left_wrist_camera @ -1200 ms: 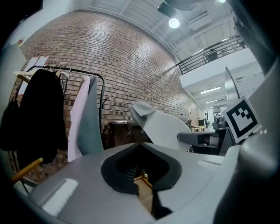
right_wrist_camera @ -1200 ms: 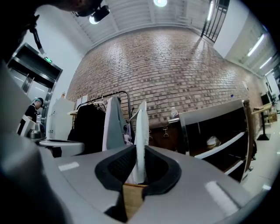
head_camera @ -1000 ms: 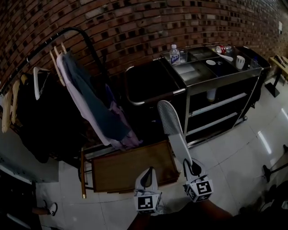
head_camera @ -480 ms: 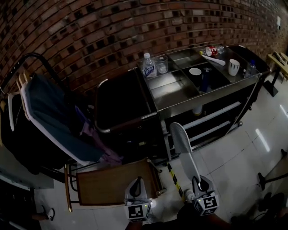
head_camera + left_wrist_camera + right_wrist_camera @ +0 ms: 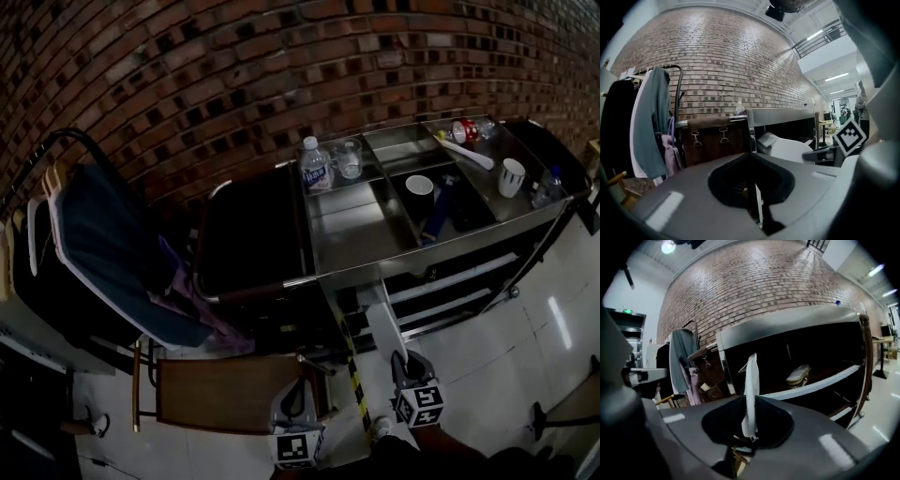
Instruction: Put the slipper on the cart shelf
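White slipper (image 5: 382,319) in right claw (image 5: 405,361); bottle (image 5: 316,166) label unreadable.

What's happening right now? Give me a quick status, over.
Right gripper shut on white slipper, short of the cart. Left gripper shut, empty. Shelf open ahead; what looks like another slipper already on it.

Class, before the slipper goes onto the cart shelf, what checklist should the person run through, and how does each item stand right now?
1. Slipper gripped by right gripper: ok, jaws clamp its edge.
2. Left gripper empty, jaws together: ok.
3. Cart shelf open at the front with free room: ok, beside another slipper.
4. Slipper pointed at the opening: ok.
5. Clearance from the cart's corner post: cannot tell.
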`<state>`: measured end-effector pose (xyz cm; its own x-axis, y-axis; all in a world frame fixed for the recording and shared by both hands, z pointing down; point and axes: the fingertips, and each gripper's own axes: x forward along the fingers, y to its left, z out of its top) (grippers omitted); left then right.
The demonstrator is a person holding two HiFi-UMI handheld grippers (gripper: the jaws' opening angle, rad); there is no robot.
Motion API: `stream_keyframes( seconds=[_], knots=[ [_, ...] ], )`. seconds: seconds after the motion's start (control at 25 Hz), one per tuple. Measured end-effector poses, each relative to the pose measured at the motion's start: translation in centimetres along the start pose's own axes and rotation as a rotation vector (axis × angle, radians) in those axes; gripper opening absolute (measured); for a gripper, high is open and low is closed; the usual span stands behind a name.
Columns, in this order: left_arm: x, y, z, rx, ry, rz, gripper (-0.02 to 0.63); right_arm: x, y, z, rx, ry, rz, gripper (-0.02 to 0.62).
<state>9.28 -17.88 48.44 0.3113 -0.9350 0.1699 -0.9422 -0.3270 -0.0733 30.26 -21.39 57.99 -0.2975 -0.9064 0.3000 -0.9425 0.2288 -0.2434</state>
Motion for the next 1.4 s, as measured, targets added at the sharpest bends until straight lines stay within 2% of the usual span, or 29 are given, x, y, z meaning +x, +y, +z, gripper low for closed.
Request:
stream_keyframes(
  seconds=[0.16, 0.4, 0.6, 0.76, 1.0, 1.12, 1.32, 1.4],
  knots=[
    [0.9, 0.1, 1.4, 0.025, 0.001, 0.018, 0.014, 5.2, -0.9, 1.8, 0.049, 0.000, -0.009, 0.049],
    [0.7, 1.9, 1.8, 0.004, -0.006, 0.120, 0.014, 11.6, -2.5, 3.3, 0.103, 0.015, -0.032, 0.049],
    [-0.1, 2.6, 2.3, -0.019, -0.012, 0.165, 0.014, 14.9, -3.2, 3.0, 0.103, 0.035, -0.063, 0.049],
    [-0.5, 2.5, 2.2, 0.012, -0.013, 0.184, 0.014, 17.2, -4.2, 2.4, 0.137, 0.065, -0.086, 0.049],
    [-0.8, 2.9, 1.3, -0.048, -0.007, 0.212, 0.014, 19.8, -5.2, 1.9, 0.192, 0.083, -0.114, 0.056],
    [-0.2, 2.7, 1.9, -0.070, -0.023, 0.203, 0.014, 20.2, -5.6, 1.5, 0.145, 0.095, -0.148, 0.077],
    [0.7, 2.3, 2.7, -0.064, -0.046, 0.182, 0.014, 20.5, -5.9, 1.4, -0.043, 0.116, -0.183, 0.126],
    [0.8, 2.1, 2.9, -0.069, -0.053, 0.181, 0.014, 20.6, -5.9, 1.1, -0.113, 0.157, -0.191, 0.234]
  ],
)
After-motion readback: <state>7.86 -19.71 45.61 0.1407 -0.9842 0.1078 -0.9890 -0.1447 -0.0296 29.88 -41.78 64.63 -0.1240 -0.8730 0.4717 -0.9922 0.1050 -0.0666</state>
